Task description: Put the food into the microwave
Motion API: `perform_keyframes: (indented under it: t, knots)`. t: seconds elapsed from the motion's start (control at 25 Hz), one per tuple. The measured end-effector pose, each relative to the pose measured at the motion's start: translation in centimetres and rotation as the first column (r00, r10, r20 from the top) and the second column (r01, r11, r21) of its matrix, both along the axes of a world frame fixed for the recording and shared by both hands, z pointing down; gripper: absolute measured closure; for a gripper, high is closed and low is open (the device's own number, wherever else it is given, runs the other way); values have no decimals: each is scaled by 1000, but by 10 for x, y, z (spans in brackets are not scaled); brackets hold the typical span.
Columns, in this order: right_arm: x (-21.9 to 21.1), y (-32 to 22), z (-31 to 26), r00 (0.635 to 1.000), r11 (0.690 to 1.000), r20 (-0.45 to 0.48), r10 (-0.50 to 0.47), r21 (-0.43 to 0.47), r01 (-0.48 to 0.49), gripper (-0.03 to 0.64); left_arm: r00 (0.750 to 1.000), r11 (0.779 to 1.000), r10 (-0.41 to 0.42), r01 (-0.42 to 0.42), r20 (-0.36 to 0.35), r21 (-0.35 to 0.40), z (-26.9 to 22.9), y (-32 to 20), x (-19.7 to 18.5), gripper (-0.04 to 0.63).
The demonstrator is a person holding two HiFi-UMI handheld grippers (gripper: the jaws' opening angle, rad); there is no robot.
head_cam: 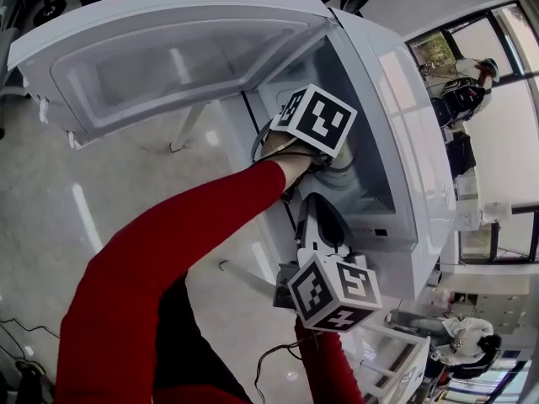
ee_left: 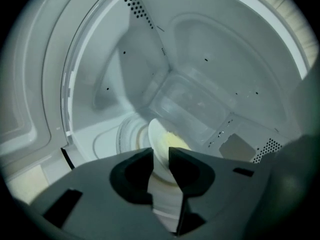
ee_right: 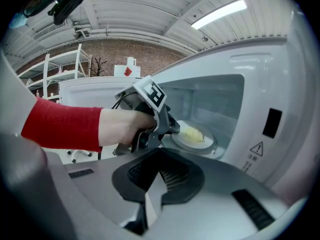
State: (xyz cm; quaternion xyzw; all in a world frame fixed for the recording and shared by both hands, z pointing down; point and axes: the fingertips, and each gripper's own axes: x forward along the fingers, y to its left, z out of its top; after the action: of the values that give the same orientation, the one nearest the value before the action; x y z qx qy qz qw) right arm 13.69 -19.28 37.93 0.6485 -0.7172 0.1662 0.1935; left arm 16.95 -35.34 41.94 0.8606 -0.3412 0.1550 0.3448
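At the left of the microwave (head_cam: pixel 404 141), its white door (head_cam: pixel 168 57) stands wide open, with the inner window pane facing up toward the head camera. Between the door and the microwave's opening, a red sleeve (head_cam: pixel 168 251) reaches in. The hand (ee_right: pixel 122 126) at its end holds the left gripper (ee_left: pixel 160 153), and that gripper's marker cube (head_cam: pixel 316 120) sits right at the microwave's mouth.

The left gripper points into the cavity. Its jaws stand apart, with the rim of a white plate (ee_left: pixel 157 136) in the gap between them, and the pads do not look clamped on it. The plate is inside the microwave and appears to rest on the glass turntable (ee_left: pixel 127 134) on the cavity floor. It carries the food (ee_left: pixel 176 141), a pale yellow lump near the plate's middle. Behind the plate, the microwave's back wall has a shallow rectangular recess (ee_left: pixel 192 106).

Just outside the microwave's opening, nearer the person, the right gripper (ee_right: pixel 161 156) points at the same cavity. Its jaws meet at the tips and nothing is between them. Its marker cube (head_cam: pixel 333 291) hangs in front of the microwave's lower edge.

To the right of the opening, the microwave's front panel (ee_right: pixel 287 149) bears a dark slot (ee_right: pixel 272 121) and a small warning triangle (ee_right: pixel 256 148).
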Motion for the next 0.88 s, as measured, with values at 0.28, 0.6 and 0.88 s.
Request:
perform_keyframes:
  t: [0.28, 0.6, 0.88]
  knots:
    - [3, 0, 2, 1000, 1000, -1, 3, -2, -3, 603, 995, 993, -1, -12, 104, 118, 3, -2, 0, 472]
    - [3, -1, 6, 1000, 1000, 1, 2, -15, -2, 603, 988, 986, -14, -12, 153, 164, 5, -4, 0, 469]
    - [4, -2, 6, 1000, 1000, 5, 5, -21, -5, 603, 977, 977, -25, -21, 214, 211, 8, -5, 0, 465]
